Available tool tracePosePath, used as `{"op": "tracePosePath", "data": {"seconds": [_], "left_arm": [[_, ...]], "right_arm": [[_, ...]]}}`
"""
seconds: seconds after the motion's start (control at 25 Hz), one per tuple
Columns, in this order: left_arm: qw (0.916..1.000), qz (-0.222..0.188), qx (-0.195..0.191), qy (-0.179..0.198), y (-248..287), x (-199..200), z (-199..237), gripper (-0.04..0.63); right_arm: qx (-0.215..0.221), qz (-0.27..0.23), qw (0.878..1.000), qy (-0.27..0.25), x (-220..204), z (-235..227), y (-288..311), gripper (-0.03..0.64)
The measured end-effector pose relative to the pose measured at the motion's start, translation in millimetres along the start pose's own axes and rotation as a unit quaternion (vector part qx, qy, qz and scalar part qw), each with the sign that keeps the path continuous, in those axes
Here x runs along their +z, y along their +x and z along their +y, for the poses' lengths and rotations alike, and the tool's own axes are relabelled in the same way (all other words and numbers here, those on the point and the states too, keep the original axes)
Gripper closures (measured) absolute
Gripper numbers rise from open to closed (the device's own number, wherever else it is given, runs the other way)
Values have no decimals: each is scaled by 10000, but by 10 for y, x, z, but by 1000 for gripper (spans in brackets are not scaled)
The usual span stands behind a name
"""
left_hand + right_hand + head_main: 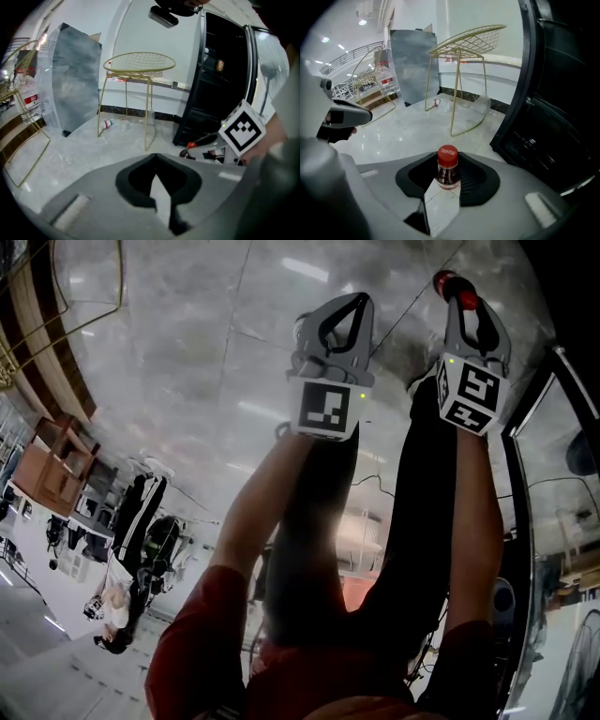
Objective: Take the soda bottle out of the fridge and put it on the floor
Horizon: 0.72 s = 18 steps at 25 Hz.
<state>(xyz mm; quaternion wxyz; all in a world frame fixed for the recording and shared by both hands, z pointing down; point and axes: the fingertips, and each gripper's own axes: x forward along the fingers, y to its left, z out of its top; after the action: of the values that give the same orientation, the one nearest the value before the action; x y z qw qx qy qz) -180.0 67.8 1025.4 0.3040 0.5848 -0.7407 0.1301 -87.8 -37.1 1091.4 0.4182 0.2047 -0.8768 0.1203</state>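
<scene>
My right gripper [449, 177] is shut on the neck of the soda bottle [448, 161]. Its red cap stands up above the black pads, and the body is hidden below them. In the head view the right gripper [461, 298] shows at the upper right over the marble floor, with the red cap of the bottle [448, 282] at its tip. My left gripper [360, 302] hangs beside it, its tips together and nothing in them. The left gripper view shows the same: black pads [136, 185] meeting at the tip. The black fridge [555, 112] stands open on the right.
A gold wire chair [466, 44] stands on the pale marble floor [417, 126] ahead, with a small bottle [437, 101] lying under it. A grey slab [412, 61] leans behind. The fridge's glass door [530, 512] sits beside my right leg.
</scene>
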Motion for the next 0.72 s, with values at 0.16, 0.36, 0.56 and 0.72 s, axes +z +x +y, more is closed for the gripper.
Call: {"op": "tracePosePath", "data": {"seconds": [0.16,0.36,0.56,0.72], "left_arm": [[10000,10,-4,-75,174,-134,-20,595],[10000,-49,-53,46,314,-156,12,595],[9999,-5,-40,102,357,-211,-8,595],[9999,58,-81,46,338,-237,-38,595]], "right_arm": [[54,25,9996,-259,-129,-33,336,485],[30,59,9994,-332,-218,-61,554,485],[83,253,9982,-530,-467,-26,613,485],[36,280,9983,-504,-555,-38,542,483]]}}
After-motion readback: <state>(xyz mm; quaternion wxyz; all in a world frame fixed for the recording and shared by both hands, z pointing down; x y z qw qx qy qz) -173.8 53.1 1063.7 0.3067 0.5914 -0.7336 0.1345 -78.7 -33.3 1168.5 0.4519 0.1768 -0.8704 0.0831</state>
